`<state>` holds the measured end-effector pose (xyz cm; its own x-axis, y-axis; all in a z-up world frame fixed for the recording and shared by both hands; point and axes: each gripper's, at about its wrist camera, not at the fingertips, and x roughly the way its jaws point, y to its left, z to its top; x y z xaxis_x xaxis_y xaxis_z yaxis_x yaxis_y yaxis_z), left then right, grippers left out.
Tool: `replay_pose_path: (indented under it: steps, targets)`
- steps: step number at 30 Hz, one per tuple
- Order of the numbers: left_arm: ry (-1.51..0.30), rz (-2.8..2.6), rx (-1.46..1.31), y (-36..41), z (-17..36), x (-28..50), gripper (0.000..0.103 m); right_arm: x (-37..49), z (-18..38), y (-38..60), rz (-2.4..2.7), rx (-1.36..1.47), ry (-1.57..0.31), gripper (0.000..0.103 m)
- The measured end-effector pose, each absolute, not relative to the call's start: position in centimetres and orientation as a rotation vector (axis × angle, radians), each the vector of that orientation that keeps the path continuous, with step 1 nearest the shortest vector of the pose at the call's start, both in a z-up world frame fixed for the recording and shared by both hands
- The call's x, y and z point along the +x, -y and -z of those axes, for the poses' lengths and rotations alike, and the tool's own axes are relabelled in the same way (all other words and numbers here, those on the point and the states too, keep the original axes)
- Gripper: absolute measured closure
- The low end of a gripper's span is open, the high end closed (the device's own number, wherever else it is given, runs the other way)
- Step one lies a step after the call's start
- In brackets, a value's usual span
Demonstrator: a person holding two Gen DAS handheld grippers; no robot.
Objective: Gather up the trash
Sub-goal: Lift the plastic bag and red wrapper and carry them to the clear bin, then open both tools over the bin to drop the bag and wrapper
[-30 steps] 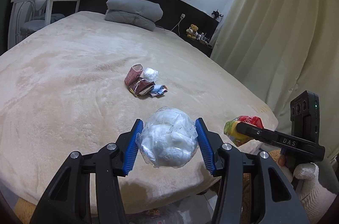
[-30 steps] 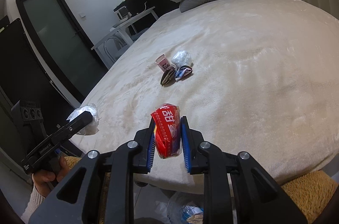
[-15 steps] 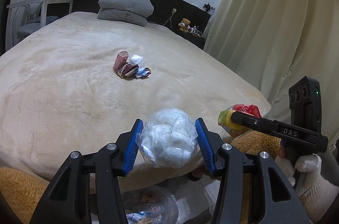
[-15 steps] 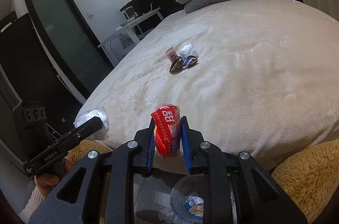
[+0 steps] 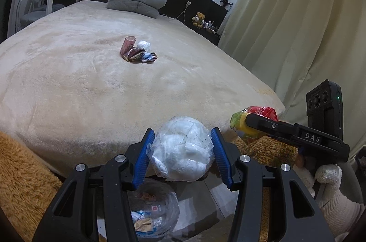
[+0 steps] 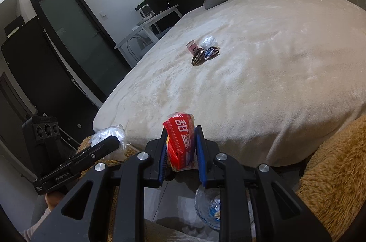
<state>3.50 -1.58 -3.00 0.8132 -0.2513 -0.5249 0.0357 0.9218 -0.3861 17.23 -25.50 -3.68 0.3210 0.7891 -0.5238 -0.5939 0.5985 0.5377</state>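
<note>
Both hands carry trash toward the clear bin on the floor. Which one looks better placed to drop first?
Left, probably: its wad of white plastic hangs almost over the clear bin; the right's red packet sits beside it.

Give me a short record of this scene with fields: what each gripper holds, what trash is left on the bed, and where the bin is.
left gripper: shut on white plastic wad
right gripper: shut on red snack wrapper
left on bed: small trash pile, mid-blanket
bin: clear trash bag on the floor, below both grippers
bin contents: some wrappers already inside
</note>
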Motion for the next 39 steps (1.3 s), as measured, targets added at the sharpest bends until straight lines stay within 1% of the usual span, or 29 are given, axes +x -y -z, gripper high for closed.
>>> replay_pose_path:
  steps: [10,21,26,39]
  targets:
    - [-0.7,0.146,-0.428,2.5,4.8,3.7,0.053,16.6,5.6,24.4,-0.936,0.237,-0.967,0.08]
    - [-0.908,0.105,-0.418,3.0,8.4,5.6,0.053,17.0,8.0,22.6,-0.911,0.142,-1.097,0.08]
    - [-1.0,0.105,-0.421,3.1,10.3,6.6,0.053,17.6,9.7,21.3,-0.879,0.081,-1.171,0.08]
    - [-1.161,0.073,-0.441,2.9,14.5,8.8,0.053,19.5,14.7,18.9,-0.763,-0.003,-1.347,0.08]
